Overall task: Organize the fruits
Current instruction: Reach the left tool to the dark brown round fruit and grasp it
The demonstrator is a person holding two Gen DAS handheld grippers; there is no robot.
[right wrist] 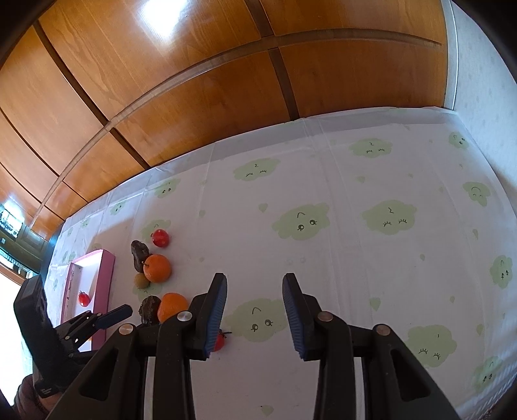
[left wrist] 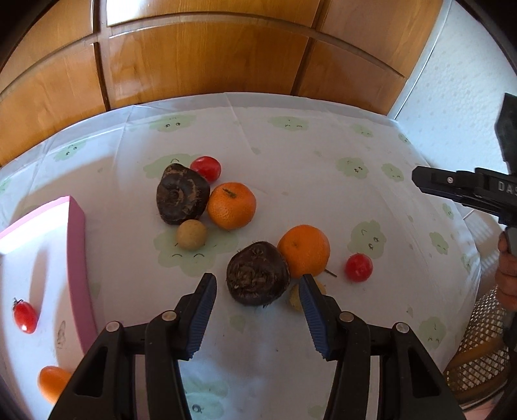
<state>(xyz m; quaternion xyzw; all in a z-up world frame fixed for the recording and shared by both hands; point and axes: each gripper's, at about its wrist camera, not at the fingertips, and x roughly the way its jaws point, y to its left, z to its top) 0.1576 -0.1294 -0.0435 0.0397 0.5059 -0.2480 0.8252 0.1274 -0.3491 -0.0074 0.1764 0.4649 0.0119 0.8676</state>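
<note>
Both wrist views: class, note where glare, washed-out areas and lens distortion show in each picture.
Left wrist view: the pink box is washed out white inside, and the cupboard doors bow in curves. Right wrist view: a bright glare patch sits on the cupboard, the table edge curves, and the far left blows out white.

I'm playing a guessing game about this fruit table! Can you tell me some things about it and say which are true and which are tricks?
1. A small red tomato lies inside the pink tray. True.
2. The left gripper is squeezing an orange. False: it is open and holds nothing.
3. Two oranges sit on the tablecloth. True: one farther, one nearer.
4. The right gripper holds a tomato. False: nothing is between its fingers.
</note>
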